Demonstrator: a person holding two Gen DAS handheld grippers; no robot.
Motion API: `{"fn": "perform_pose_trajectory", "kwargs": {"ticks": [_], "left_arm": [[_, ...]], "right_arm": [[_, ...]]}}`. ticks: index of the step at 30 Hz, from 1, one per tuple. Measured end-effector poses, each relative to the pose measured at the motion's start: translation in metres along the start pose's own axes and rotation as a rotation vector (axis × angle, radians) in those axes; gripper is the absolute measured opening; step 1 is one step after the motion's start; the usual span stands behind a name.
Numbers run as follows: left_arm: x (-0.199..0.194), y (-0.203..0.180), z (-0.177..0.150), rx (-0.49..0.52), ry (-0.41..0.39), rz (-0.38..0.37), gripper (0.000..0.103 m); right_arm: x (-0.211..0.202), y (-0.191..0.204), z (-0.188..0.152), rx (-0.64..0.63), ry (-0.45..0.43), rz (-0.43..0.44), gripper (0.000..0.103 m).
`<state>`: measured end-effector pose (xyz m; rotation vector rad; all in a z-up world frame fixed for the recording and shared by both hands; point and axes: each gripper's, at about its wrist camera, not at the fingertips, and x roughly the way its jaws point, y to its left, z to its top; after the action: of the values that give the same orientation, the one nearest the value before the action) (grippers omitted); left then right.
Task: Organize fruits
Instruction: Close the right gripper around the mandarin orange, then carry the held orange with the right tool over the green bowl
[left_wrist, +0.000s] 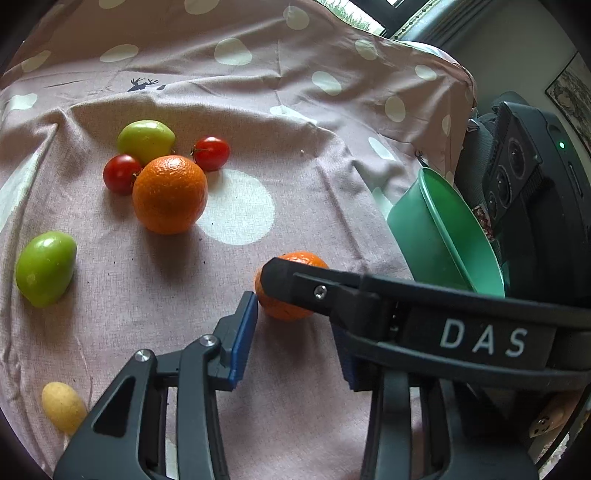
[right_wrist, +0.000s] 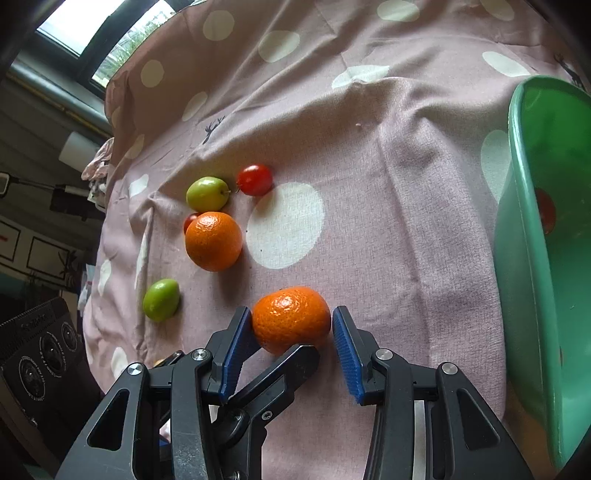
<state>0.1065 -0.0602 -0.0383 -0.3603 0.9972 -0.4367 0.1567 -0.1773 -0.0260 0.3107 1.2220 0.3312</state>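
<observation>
My right gripper (right_wrist: 293, 330) brackets the small orange (right_wrist: 291, 318) on the spotted cloth (right_wrist: 406, 221), fingers spread, left pad touching, right pad just clear. My left gripper (left_wrist: 295, 343) hangs open beside it. Beyond sit the large orange (right_wrist: 213, 240), green fruits and tomatoes; the green bowl (right_wrist: 532, 258) stands right.
</observation>
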Motion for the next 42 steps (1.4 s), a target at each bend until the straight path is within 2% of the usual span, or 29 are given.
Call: {"fn": "perform_pose_trajectory", "kwargs": {"ticks": [9, 13, 15, 23, 26, 31, 42], "left_arm": [[0.002, 0.0, -0.001, 0.001, 0.005, -0.003, 0.04], [0.006, 0.0, -0.002, 0.005, 0.022, 0.013, 0.039], [0.006, 0.0, -0.002, 0.004, 0.018, 0.013, 0.038], [0.004, -0.001, -0.003, -0.01, 0.021, 0.005, 0.038], [0.0, -0.005, -0.003, 0.018, 0.001, 0.025, 0.038], [-0.011, -0.009, -0.001, 0.018, -0.027, 0.005, 0.038], [-0.06, -0.023, 0.0, 0.051, -0.164, 0.004, 0.038]], "right_arm": [[-0.01, 0.001, 0.004, -0.017, -0.078, 0.004, 0.046], [-0.003, -0.001, 0.005, 0.003, -0.064, 0.012, 0.046], [0.001, -0.001, 0.005, 0.005, -0.049, 0.032, 0.042], [-0.001, 0.007, 0.002, -0.04, -0.066, -0.009, 0.042], [-0.004, 0.012, 0.001, -0.05, -0.076, -0.02, 0.042], [-0.014, 0.016, -0.001, -0.065, -0.105, -0.019, 0.042], [-0.056, 0.042, -0.014, -0.123, -0.24, 0.017, 0.042]]}}
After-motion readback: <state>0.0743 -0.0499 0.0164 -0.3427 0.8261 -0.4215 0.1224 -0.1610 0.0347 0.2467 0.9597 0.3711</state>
